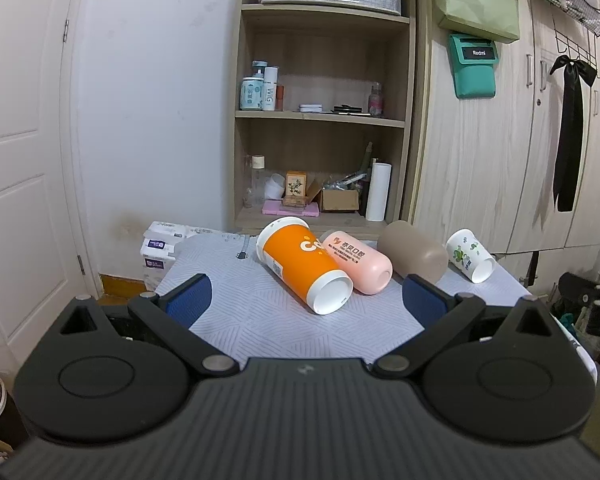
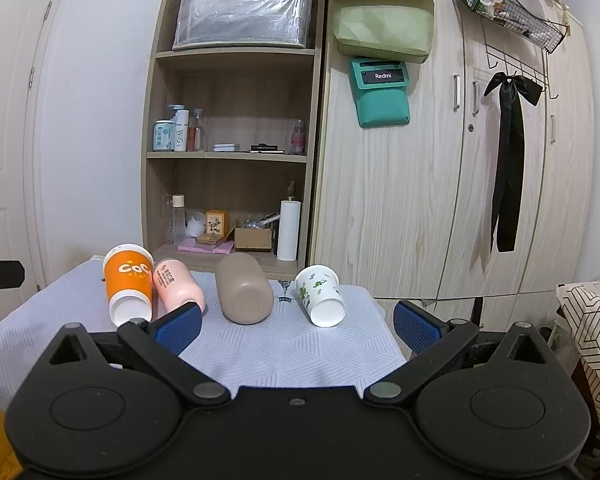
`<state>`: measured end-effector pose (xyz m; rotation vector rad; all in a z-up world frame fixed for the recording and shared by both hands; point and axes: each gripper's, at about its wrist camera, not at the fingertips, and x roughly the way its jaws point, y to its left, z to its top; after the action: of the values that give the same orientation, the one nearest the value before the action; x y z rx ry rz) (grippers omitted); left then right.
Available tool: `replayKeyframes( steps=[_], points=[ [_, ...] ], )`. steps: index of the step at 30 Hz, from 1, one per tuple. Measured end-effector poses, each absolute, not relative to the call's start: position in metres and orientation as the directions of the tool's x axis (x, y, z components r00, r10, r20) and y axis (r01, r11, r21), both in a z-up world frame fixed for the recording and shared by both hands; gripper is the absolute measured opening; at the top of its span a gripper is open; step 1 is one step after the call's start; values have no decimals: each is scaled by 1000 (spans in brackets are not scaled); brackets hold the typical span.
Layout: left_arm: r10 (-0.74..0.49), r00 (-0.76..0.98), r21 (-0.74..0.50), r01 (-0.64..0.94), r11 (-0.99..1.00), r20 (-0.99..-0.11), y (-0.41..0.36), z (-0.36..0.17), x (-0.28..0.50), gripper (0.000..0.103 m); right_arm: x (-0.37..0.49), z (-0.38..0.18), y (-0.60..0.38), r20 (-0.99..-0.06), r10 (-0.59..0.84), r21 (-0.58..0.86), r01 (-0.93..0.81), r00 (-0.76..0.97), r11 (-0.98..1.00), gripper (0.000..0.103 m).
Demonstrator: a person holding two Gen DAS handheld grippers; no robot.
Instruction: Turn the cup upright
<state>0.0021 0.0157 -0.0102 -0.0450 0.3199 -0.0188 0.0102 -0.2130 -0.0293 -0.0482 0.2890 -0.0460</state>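
Several cups lie on their sides in a row on the table: an orange cup (image 1: 300, 266) (image 2: 129, 282), a pink cup (image 1: 358, 260) (image 2: 176, 282), a brown cup (image 1: 414, 254) (image 2: 242, 288) and a white cup with green prints (image 1: 470, 254) (image 2: 320, 294). My left gripper (image 1: 306, 300) is open and empty, just short of the orange cup. My right gripper (image 2: 298, 326) is open and empty, back from the brown and white cups.
The table wears a pale patterned cloth (image 1: 260, 320) (image 2: 292, 348). Behind it stand an open shelf unit (image 1: 320, 120) (image 2: 232, 152) with bottles and boxes, and a wooden wardrobe (image 2: 440, 180). A white door (image 1: 20, 160) is at the left.
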Motion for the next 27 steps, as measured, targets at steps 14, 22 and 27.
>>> replayKeyframes(
  steps=[14,22,27],
  points=[
    [-32,948,-48,18,999,-316,16,-10,1,103,9,-30,-213,-288,-46,-60,30,956,998,103],
    [-33,946,-43,21,999,-322,18,-11,1,103,11,-31,-212,-293,-45,-61,28,955,998,103],
    [-54,939,-54,37,998,-341,18,-11,4,103,14,-33,-213,-309,-36,-57,19,950,998,103]
  ],
)
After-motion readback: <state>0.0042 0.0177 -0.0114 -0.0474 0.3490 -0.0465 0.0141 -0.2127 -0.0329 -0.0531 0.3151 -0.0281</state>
